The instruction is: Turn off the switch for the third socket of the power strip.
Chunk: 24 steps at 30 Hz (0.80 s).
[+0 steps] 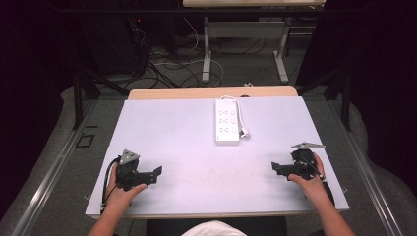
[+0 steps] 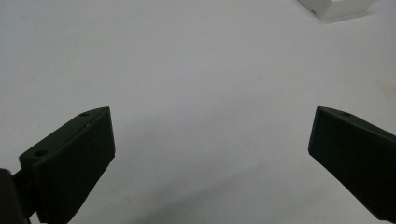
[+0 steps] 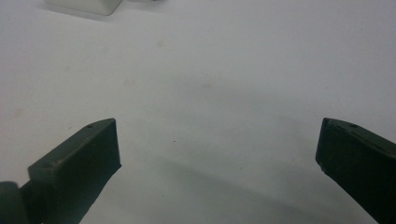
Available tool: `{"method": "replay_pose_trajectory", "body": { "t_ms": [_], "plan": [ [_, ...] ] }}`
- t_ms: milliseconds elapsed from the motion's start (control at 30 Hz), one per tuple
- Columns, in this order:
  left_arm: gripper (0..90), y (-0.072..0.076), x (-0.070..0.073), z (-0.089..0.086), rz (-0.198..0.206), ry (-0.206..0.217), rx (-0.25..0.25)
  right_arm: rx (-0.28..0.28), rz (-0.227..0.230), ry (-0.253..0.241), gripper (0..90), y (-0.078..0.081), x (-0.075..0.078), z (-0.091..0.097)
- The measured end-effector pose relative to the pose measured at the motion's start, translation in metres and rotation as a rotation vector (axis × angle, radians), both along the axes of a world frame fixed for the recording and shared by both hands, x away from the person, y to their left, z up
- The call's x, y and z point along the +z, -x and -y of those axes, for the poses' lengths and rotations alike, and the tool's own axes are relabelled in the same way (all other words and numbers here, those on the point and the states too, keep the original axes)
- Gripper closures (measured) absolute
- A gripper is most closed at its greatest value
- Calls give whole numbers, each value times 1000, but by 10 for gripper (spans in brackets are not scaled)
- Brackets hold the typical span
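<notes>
A white power strip (image 1: 227, 121) lies at the back middle of the white table top (image 1: 177, 128), its white cable (image 1: 236, 105) looped beside it and its plug (image 1: 244, 132) resting at its right. My left gripper (image 1: 156, 175) rests near the front left of the table, held by a hand, its jaws wide open over bare surface (image 2: 210, 135). My right gripper (image 1: 275, 168) rests near the front right, also wide open with nothing between its jaws (image 3: 217, 144). A corner of the power strip (image 2: 334, 7) shows at the top of the left gripper view, and again as the power strip (image 3: 84, 5) in the right gripper view.
The table's wooden back edge (image 1: 211, 92) shows behind the white top. Beyond it, the legs of another desk (image 1: 206, 54) and tangled cables (image 1: 162, 64) lie on the floor. Dark curtains stand at both sides.
</notes>
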<state>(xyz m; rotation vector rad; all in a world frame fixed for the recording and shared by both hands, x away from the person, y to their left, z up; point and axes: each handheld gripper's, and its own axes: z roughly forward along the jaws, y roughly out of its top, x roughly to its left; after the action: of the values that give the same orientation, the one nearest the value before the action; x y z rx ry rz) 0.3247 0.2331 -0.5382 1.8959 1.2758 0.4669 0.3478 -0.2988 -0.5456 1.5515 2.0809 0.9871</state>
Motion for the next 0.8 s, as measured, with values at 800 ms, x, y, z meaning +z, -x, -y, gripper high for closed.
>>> {"method": "replay_pose_trajectory", "body": {
  "t_ms": [800],
  "plan": [
    [6, -1, 0, 0, 1, -1, 0, -54, 3, -21, 0, 0, -8, 9]
  ]
}}
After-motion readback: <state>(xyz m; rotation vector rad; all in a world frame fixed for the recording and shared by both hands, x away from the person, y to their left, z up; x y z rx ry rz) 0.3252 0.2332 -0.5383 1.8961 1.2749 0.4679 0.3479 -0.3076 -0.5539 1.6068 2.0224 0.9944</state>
